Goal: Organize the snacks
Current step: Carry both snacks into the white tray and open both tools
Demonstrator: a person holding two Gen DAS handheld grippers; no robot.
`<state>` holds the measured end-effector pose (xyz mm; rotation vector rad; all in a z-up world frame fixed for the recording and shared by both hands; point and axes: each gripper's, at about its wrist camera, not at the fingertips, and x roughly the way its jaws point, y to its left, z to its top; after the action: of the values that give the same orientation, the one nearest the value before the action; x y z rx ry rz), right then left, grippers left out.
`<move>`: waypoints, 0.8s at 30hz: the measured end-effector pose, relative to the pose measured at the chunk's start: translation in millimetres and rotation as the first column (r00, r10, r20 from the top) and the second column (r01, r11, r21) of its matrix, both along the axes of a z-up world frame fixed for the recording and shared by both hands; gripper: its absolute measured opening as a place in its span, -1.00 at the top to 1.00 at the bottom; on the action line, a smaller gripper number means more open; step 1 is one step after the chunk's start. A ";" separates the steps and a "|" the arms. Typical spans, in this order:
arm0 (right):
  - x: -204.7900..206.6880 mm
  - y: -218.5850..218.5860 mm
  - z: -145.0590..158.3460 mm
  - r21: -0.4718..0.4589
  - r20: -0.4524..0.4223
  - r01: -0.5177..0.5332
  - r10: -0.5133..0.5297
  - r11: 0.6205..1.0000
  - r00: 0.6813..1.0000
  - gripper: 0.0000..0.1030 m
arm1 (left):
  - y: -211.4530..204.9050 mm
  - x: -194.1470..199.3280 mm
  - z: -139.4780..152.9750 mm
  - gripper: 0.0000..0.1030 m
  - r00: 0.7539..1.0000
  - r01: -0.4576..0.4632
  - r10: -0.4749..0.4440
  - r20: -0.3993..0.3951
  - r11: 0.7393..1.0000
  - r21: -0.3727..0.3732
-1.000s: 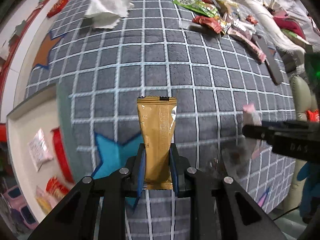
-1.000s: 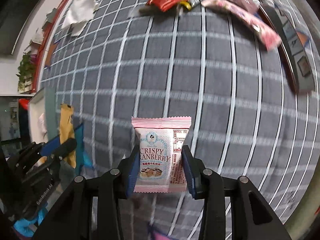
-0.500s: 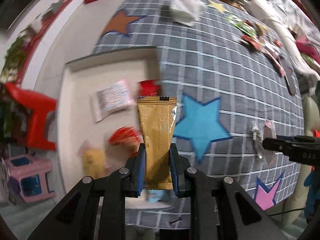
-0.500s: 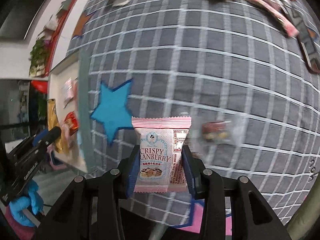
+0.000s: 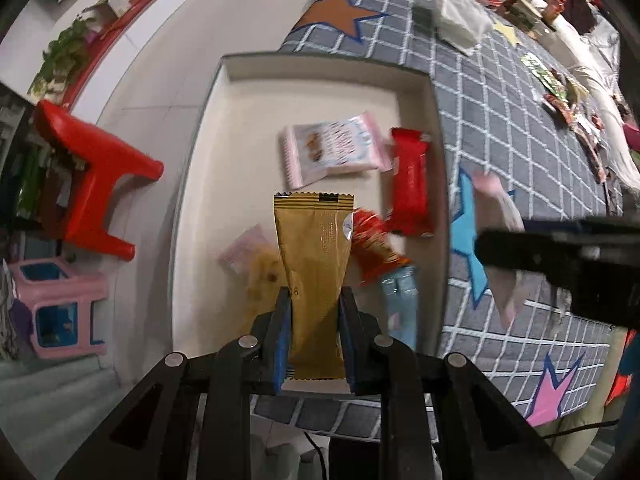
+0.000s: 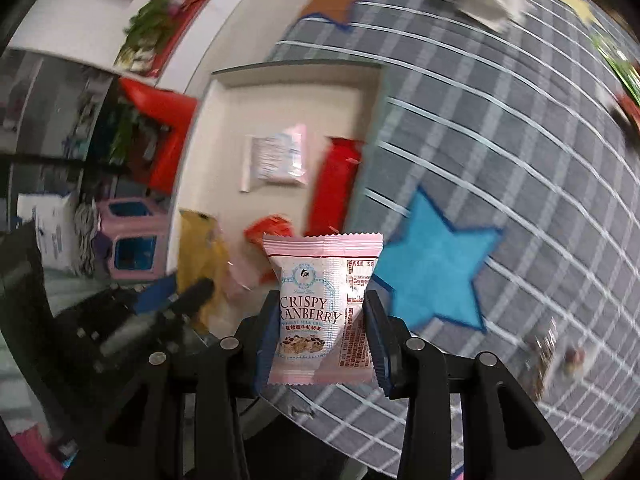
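Note:
My left gripper [image 5: 314, 312] is shut on a gold snack sachet [image 5: 314, 248] and holds it upright over the cream tray [image 5: 224, 128]. In the tray lie a pink-white packet [image 5: 332, 152], a red bar [image 5: 410, 184], a red-orange packet [image 5: 376, 248], a light blue packet [image 5: 400, 300] and a pink packet [image 5: 248, 248]. My right gripper [image 6: 322, 332] is shut on a pink "Crispy Cranberry" packet [image 6: 320, 304], held near the tray's [image 6: 224, 128] right edge. The left gripper [image 6: 168, 308] with the gold sachet [image 6: 200, 252] shows in the right wrist view.
The tray lies at the left edge of a grey checked mat [image 5: 520, 120] with coloured stars [image 6: 432, 276]. More snacks [image 5: 560, 92] and a white cloth [image 5: 460, 20] lie far back on the mat. A red stool [image 5: 92, 180] and a pink stool [image 5: 56, 308] stand left of the tray.
Both grippers have swung left from the mat toward the tray, each still holding its packet. The left gripper is now over the tray's inside.

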<state>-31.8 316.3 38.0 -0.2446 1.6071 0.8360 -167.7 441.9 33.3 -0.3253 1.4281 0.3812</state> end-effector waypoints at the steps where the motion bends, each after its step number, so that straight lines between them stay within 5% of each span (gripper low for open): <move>1: -1.2 8.0 -1.1 0.001 0.000 -0.011 0.011 1.000 1.000 0.18 | 2.4 -1.9 -1.7 0.53 1.000 -0.005 0.005 -0.004 1.000 -0.001; 8: -8.0 42.1 -18.1 -0.017 -0.027 -0.052 0.052 0.999 0.998 0.16 | 8.5 -6.3 -11.9 0.52 1.000 -0.007 0.007 -0.030 1.000 -0.005; 10: -9.0 42.7 -22.1 -0.027 -0.047 -0.054 0.052 0.998 0.998 -0.05 | 7.2 -5.4 -14.2 0.49 0.999 0.002 -0.002 -0.035 1.000 -0.009; 12: -8.8 40.6 -24.5 -0.036 -0.057 -0.044 0.042 0.998 0.997 -0.55 | 4.2 -4.6 -16.4 0.31 0.999 0.010 -0.010 -0.046 1.000 -0.015; 13: -8.4 37.6 -24.6 -0.038 -0.056 -0.035 0.033 0.999 0.998 -0.70 | 3.7 -4.2 -16.9 0.03 0.999 0.011 -0.012 -0.047 1.000 -0.015; 14: -7.4 32.9 -24.3 -0.043 -0.051 -0.024 0.022 0.999 0.998 -0.70 | 2.4 -3.4 -17.1 -0.26 0.999 0.016 -0.016 -0.050 1.000 -0.008; 16: -4.2 22.2 -26.4 -0.061 -0.055 -0.005 0.002 0.998 0.998 -0.70 | 0.5 -2.1 -16.1 -0.45 0.999 0.025 -0.024 -0.048 1.000 0.010; 19: 2.0 -2.3 -34.1 -0.098 -0.061 0.042 -0.048 0.994 0.997 -0.74 | -4.6 3.6 -14.2 -0.50 0.998 0.047 -0.047 -0.044 0.999 0.011; 20: 4.1 -13.6 -36.1 -0.109 -0.057 0.061 -0.068 0.992 0.996 -1.00 | -7.6 6.7 -13.1 -0.51 0.997 0.061 -0.060 -0.042 0.998 0.008; 24: 12.1 -71.8 -42.8 -0.151 -0.039 0.165 -0.173 0.975 0.984 -1.00 | -22.0 21.9 -8.9 -0.51 0.992 0.117 -0.117 -0.037 0.993 0.002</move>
<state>-19.6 244.5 -4.8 -0.1883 1.7151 0.5978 -145.8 419.9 24.4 -0.2308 1.4744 0.2952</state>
